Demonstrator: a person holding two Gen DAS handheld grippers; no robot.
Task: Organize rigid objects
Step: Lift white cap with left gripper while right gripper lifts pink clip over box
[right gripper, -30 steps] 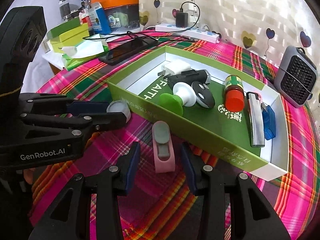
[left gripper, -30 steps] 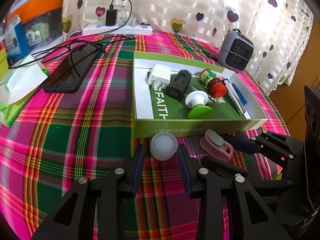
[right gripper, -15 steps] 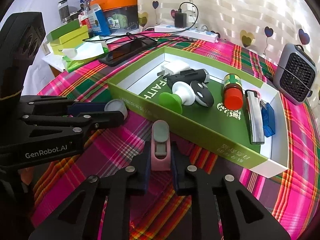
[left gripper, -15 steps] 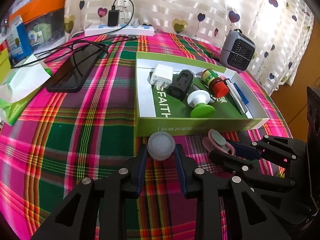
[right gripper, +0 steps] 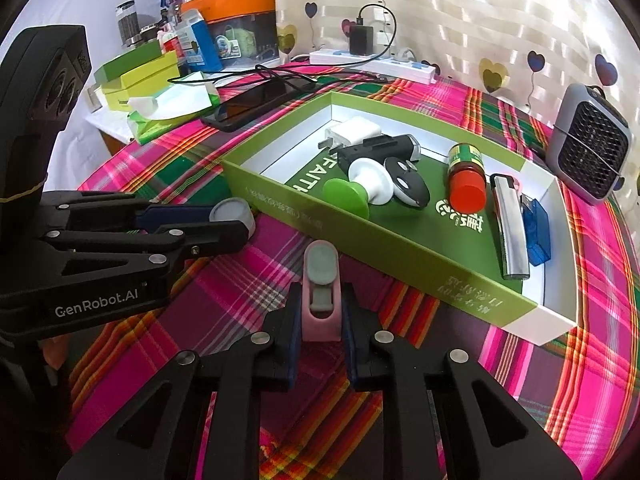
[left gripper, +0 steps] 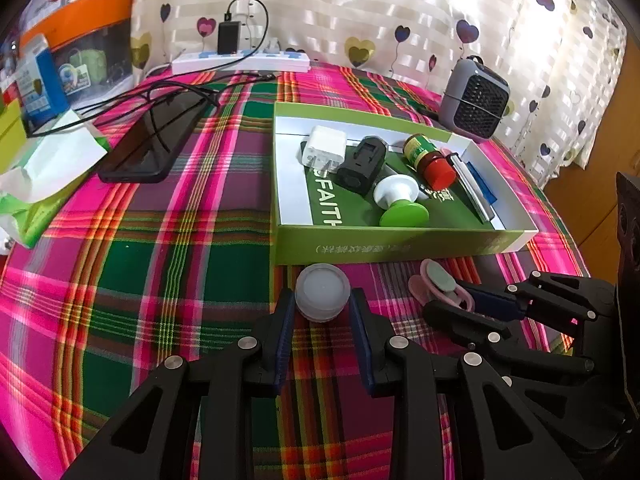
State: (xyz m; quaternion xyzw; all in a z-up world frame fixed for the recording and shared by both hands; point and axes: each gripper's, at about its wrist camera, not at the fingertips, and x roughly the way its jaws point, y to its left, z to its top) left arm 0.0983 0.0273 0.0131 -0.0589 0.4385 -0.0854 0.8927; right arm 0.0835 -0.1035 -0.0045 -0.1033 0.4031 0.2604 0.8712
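Note:
A round translucent white cap (left gripper: 322, 297) sits between the fingers of my left gripper (left gripper: 322, 312), which is shut on it just in front of the green box (left gripper: 384, 246). It also shows in the right wrist view (right gripper: 233, 212). My right gripper (right gripper: 320, 320) is shut on a pink clip with a grey pad (right gripper: 321, 288), seen from the left wrist view too (left gripper: 440, 286). The green box (right gripper: 400, 256) holds a white charger (left gripper: 324, 148), a black device (left gripper: 362, 164), a red-capped bottle (left gripper: 430, 158), a green-and-white stand (left gripper: 400, 200), a lighter (right gripper: 510, 224) and a blue item (right gripper: 534, 224).
A black phone (left gripper: 154, 140) with cables lies at the left. A tissue pack (left gripper: 44, 172) sits at the left edge. A power strip (left gripper: 240, 62) lies at the back and a small grey fan (left gripper: 474, 98) at the back right. Boxes and containers (right gripper: 144, 72) crowd the far left.
Both grippers closed: the left on the white cap, the right on the pink clip. Both objects now sit slightly higher in the views.

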